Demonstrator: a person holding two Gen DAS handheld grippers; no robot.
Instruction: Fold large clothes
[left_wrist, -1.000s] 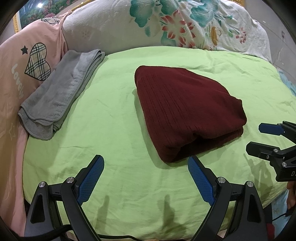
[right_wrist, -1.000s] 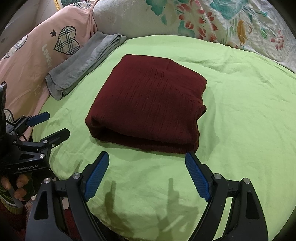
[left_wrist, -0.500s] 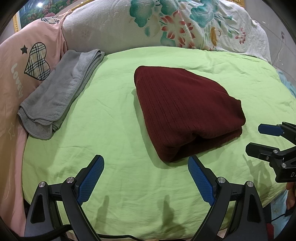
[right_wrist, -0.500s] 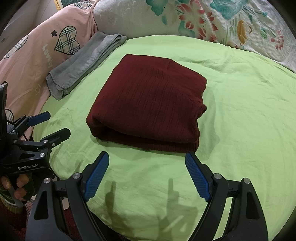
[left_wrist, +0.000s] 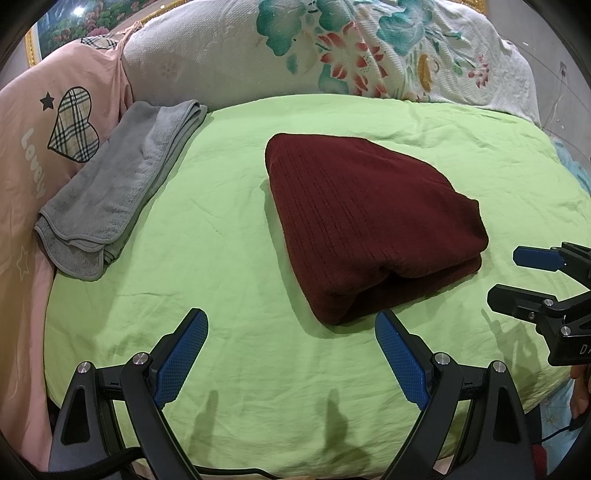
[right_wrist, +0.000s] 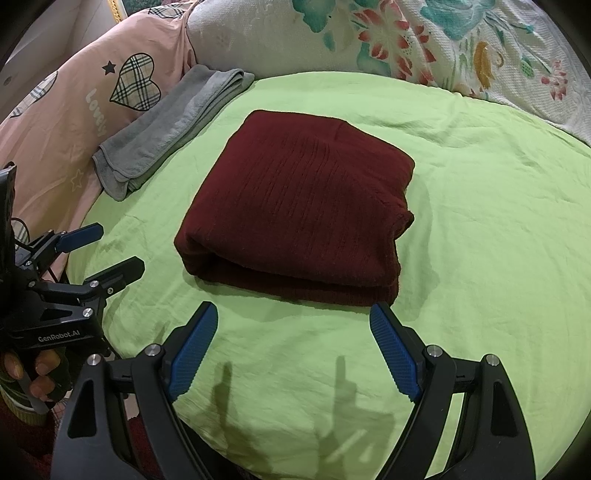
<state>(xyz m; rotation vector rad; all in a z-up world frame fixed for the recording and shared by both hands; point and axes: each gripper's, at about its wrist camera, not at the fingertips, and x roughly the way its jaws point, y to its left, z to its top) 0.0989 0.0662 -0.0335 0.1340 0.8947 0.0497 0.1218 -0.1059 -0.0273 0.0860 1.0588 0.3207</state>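
Observation:
A dark red knitted garment (left_wrist: 365, 225) (right_wrist: 299, 206) lies folded into a thick rectangle in the middle of the green sheet (left_wrist: 229, 258) (right_wrist: 480, 221). My left gripper (left_wrist: 291, 325) stands open over the sheet just short of the garment's near-left corner, nothing between its blue pads. My right gripper (right_wrist: 293, 317) is open too, hovering at the garment's near folded edge with its jaws empty. Each gripper shows in the other's view: the right gripper (left_wrist: 517, 273) at the right edge, the left gripper (right_wrist: 110, 251) at the left, held by a hand (right_wrist: 26, 373).
A folded grey towel (left_wrist: 118, 184) (right_wrist: 173, 125) lies at the sheet's far-left edge. A pink cover with a plaid heart (left_wrist: 74, 129) drapes on the left. A white floral quilt (left_wrist: 369, 48) (right_wrist: 443, 44) is piled behind the sheet.

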